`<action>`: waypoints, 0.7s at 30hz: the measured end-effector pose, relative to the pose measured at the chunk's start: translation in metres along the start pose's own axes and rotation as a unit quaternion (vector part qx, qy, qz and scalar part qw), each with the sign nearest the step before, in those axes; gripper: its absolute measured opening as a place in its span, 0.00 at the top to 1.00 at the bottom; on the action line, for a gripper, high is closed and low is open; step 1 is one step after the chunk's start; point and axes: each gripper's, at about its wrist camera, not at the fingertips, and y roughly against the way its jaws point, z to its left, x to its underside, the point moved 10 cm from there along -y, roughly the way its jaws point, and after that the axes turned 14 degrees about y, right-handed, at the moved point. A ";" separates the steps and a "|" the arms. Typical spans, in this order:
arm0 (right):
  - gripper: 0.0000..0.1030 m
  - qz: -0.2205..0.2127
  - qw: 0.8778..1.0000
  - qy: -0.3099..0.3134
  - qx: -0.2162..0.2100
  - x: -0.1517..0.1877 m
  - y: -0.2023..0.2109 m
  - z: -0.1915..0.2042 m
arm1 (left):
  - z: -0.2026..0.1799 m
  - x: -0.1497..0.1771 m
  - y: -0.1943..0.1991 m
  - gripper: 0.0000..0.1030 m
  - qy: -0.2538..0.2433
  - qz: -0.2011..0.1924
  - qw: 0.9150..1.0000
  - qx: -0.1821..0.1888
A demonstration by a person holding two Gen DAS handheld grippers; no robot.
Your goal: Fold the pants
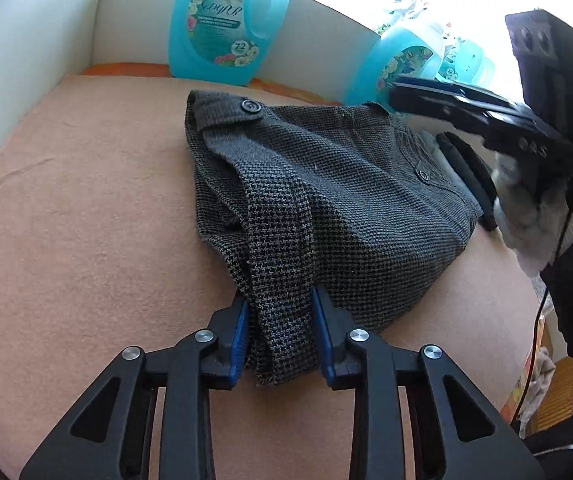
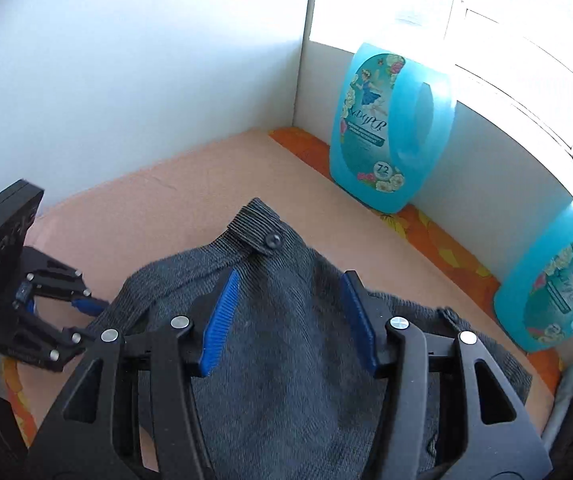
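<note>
The grey checked pants [image 1: 326, 184] lie folded in a thick bundle on the peach tabletop [image 1: 86, 240]; the buttoned waistband [image 1: 242, 110] points to the back wall. My left gripper [image 1: 280, 304] is shut on a bunched fold of the pants at the near edge, the cloth filling the gap between the blue pads. My right gripper [image 2: 290, 292] hovers over the pants [image 2: 286, 360] with its jaws wide apart and nothing between them. It also shows in the left wrist view [image 1: 486, 120], at the bundle's far right. The left gripper appears in the right wrist view [image 2: 90, 306] at the pants' left edge.
Two turquoise detergent jugs [image 1: 226, 24] [image 1: 398, 64] stand against the white back wall; they also show in the right wrist view [image 2: 386, 128] [image 2: 558, 280]. A white side wall [image 1: 26, 60] closes the left. Dark folded clothes [image 1: 470, 176] lie right of the pants.
</note>
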 end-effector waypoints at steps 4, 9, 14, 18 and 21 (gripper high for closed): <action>0.47 0.030 0.999 0.015 0.010 0.061 0.032 0.025 | -0.006 -0.002 0.003 0.79 0.002 -0.010 1.000 -0.003; 0.47 0.053 0.994 0.091 0.011 0.088 0.032 0.077 | -0.006 -0.009 0.004 0.79 -0.001 -0.011 1.000 -0.020; 0.49 0.090 0.984 0.147 0.044 0.093 0.004 0.095 | -0.006 -0.012 0.006 0.72 -0.010 -0.008 0.999 -0.046; 0.53 0.086 0.991 0.101 0.019 0.084 -0.012 0.070 | -0.008 -0.009 0.028 0.61 -0.056 -0.042 0.993 -0.091; 0.59 0.075 0.996 0.048 -0.008 0.076 -0.016 0.049 | -0.018 -0.007 0.042 0.58 -0.090 -0.061 0.988 -0.111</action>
